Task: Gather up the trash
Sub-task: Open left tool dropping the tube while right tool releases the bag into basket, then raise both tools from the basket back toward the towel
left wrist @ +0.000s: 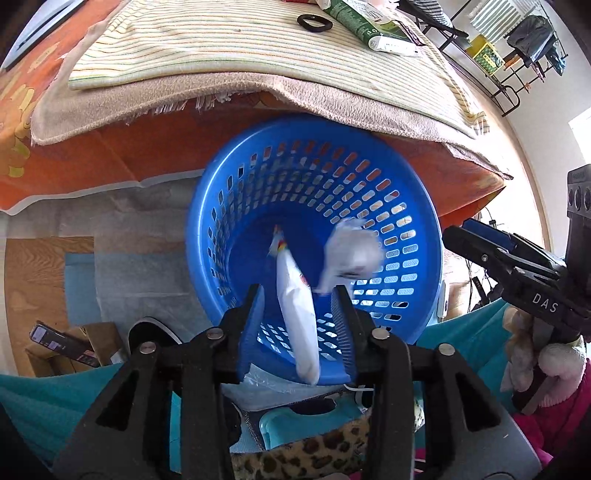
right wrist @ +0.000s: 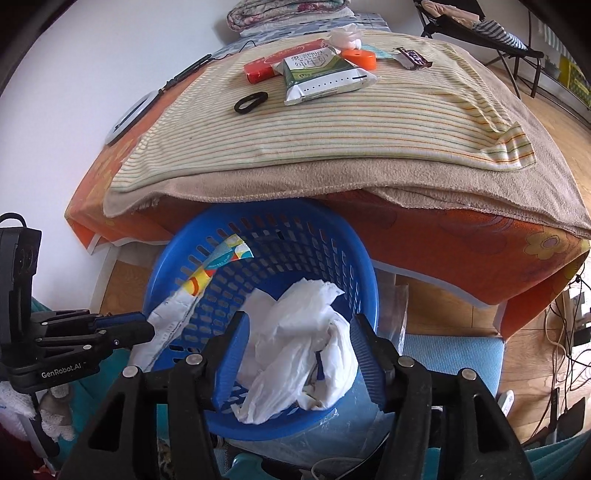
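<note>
A blue perforated basket (left wrist: pixel 417 221) (right wrist: pixel 354 266) stands on the floor at the table's front edge. My left gripper (left wrist: pixel 301 299) hovers over its near rim, jaws apart, with a white wrapper (left wrist: pixel 299 314) hanging between them and dropping into the basket; it also shows in the right wrist view (right wrist: pixel 184 310). My right gripper (right wrist: pixel 299 343) is open over the basket with a crumpled white plastic bag (right wrist: pixel 295 350) between its jaws, untouched; the bag looks blurred in the left wrist view (left wrist: pixel 351 251). More litter lies on the table: a green-white packet (right wrist: pixel 321 74), a dark candy wrapper (right wrist: pixel 413 57), a crumpled tissue (right wrist: pixel 345 35).
The table carries a striped cloth (right wrist: pixel 332 129) over a beige towel (right wrist: pixel 443 199) and an orange flowered tablecloth (right wrist: pixel 461 240). A black hair tie (right wrist: pixel 251 101), an orange box (right wrist: pixel 260 72) and an orange disc (right wrist: pixel 358 57) lie on it. A drying rack (left wrist: pixel 517 48) stands at the right.
</note>
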`<act>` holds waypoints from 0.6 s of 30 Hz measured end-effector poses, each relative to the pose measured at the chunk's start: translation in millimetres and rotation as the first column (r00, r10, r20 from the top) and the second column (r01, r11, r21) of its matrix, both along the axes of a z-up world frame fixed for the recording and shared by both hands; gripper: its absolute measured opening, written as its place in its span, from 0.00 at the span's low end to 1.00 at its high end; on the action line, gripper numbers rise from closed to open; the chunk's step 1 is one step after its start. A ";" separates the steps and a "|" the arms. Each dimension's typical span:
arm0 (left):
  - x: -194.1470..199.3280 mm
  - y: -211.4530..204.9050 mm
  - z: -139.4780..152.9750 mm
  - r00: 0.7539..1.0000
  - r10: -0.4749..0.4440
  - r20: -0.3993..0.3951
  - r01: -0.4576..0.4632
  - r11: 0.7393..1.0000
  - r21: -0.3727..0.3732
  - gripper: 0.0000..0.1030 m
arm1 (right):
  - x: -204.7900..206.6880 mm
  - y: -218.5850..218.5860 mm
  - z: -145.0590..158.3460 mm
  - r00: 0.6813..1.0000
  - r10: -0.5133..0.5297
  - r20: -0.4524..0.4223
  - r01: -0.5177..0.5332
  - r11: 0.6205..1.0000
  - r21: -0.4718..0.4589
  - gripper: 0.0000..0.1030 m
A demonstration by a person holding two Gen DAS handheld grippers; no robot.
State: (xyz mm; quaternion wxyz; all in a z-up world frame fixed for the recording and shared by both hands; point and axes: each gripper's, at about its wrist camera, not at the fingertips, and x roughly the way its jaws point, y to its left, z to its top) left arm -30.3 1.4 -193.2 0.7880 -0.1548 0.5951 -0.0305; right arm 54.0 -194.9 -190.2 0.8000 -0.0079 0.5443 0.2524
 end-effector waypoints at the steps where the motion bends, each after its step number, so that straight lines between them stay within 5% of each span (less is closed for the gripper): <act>1: 0.4 0.2 0.0 1.000 0.000 0.000 0.000 1.000 0.001 0.40 | 0.7 0.0 -0.6 1.000 -0.003 -0.003 0.003 1.000 -0.001 0.61; 14: 3.2 0.7 -0.7 1.000 0.005 -0.003 -0.005 1.000 -0.004 0.40 | 5.4 -4.4 -0.2 0.999 -0.035 -0.016 0.035 0.999 -0.006 0.80; 18: 4.4 1.8 1.6 1.000 0.012 0.010 -0.012 1.000 -0.003 0.53 | 6.7 -4.7 2.5 0.999 -0.042 -0.001 0.041 0.999 -0.027 0.83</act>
